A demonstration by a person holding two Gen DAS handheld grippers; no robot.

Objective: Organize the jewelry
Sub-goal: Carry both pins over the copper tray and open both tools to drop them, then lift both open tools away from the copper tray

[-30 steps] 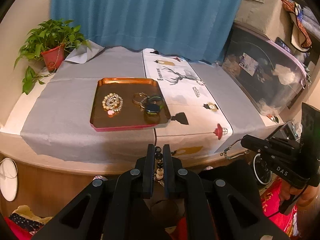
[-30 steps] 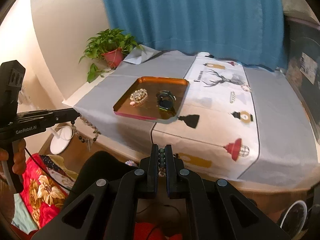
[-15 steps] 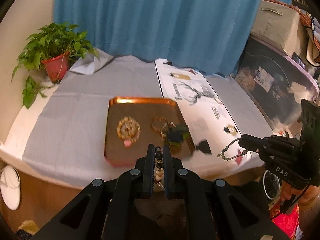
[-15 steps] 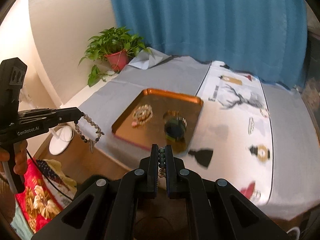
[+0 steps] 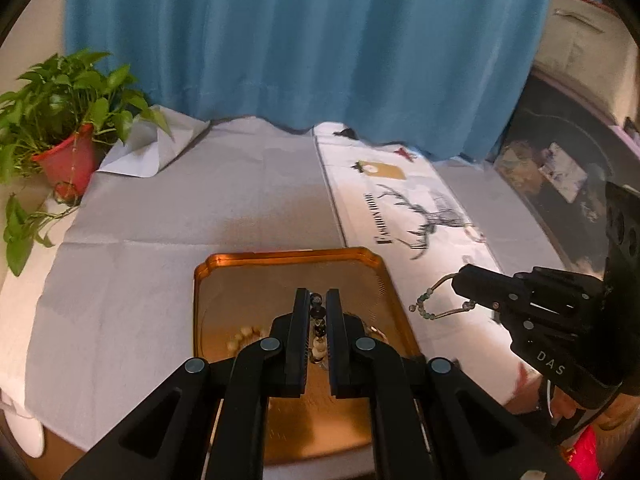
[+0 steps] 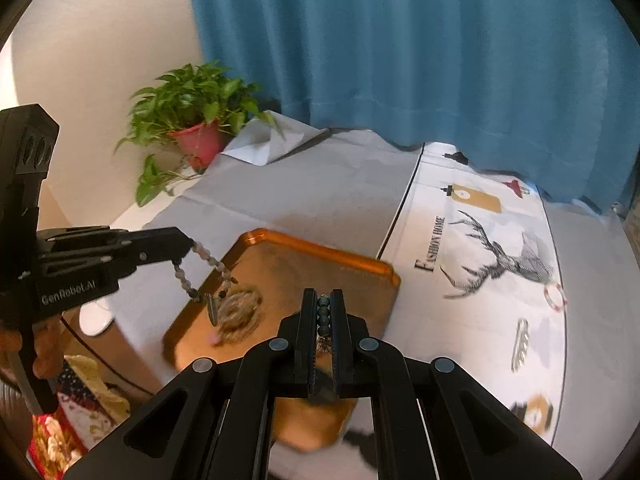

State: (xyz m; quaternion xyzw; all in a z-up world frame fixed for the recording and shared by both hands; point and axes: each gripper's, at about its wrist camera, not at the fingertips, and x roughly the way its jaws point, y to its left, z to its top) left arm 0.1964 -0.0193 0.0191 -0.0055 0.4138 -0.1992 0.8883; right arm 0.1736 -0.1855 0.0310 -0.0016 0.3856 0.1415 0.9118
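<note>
An orange tray [image 5: 280,276] [image 6: 312,260] lies on the grey cloth. A coiled pale bead bracelet [image 6: 240,310] lies in it, partly hidden in the left wrist view [image 5: 244,338]. My left gripper [image 5: 318,304] is shut on a grey-and-white bead bracelet [image 5: 318,336]; in the right wrist view that bracelet [image 6: 202,276] hangs over the tray's left part from the gripper [image 6: 182,248]. My right gripper [image 6: 323,300] is shut on a dark green bead bracelet [image 6: 323,314]; in the left wrist view it [image 5: 432,304] dangles right of the tray from the gripper [image 5: 460,280].
A white runner with a deer print [image 5: 432,216] [image 6: 500,264] lies right of the tray, with a red-white ring [image 6: 554,296] and a silver clip [image 6: 520,344] on it. A potted plant [image 5: 68,148] [image 6: 196,132] stands at the back left. A blue curtain [image 5: 300,40] hangs behind.
Both grippers have moved forward and over the table with their bracelets. The tray is now close under them, and the left gripper's bracelet hangs over its left part.
</note>
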